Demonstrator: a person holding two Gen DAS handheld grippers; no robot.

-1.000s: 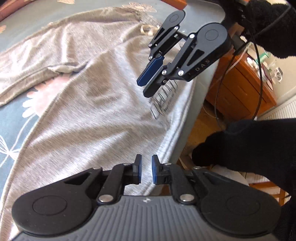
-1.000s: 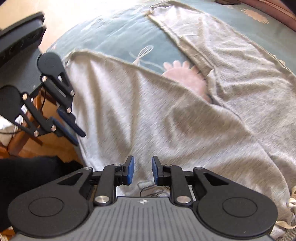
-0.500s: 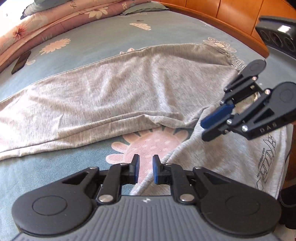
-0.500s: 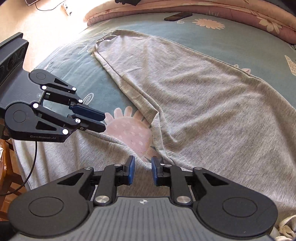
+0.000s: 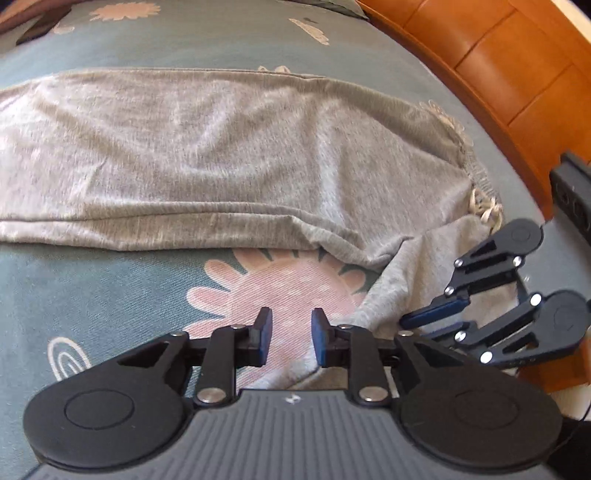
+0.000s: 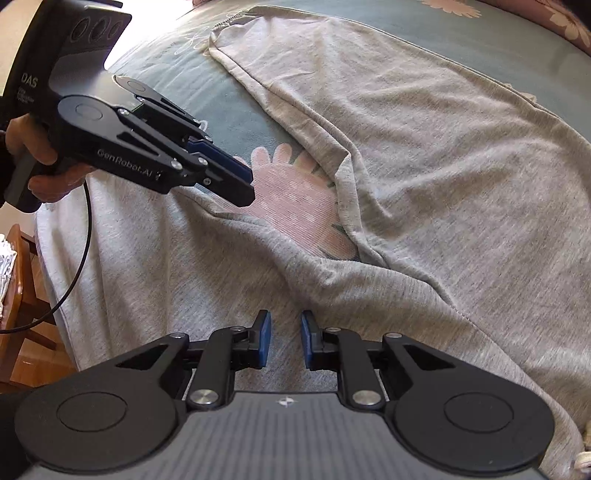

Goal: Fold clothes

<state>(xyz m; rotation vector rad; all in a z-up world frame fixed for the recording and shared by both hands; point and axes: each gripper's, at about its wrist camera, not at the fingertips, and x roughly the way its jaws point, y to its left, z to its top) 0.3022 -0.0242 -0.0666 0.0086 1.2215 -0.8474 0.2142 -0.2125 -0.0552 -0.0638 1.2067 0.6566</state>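
Grey sweatpants [image 5: 229, 155] lie spread on a blue-green bedsheet [image 5: 92, 288], legs apart in a V with a pink flower print [image 5: 280, 291] showing at the crotch. My left gripper [image 5: 288, 341] hovers over the flower, jaws a small gap apart and empty. My right gripper [image 6: 285, 341] hovers over the near pant leg [image 6: 184, 280], jaws a small gap apart and empty. The right gripper also shows in the left wrist view [image 5: 428, 321], over the waistband area. The left gripper shows in the right wrist view [image 6: 243, 184], above the crotch.
A wooden headboard [image 5: 498, 74] runs along the bed's far right. The drawstring [image 5: 487, 210] lies at the waistband. A wooden chair or stand [image 6: 22, 280] is beside the bed edge. A pink floral quilt [image 6: 569, 22] lies at the far side.
Both grippers moved lower and closer to the crotch of the pants. The left gripper swung from the bed edge to over the flower print. Jaws stayed slightly apart and empty.
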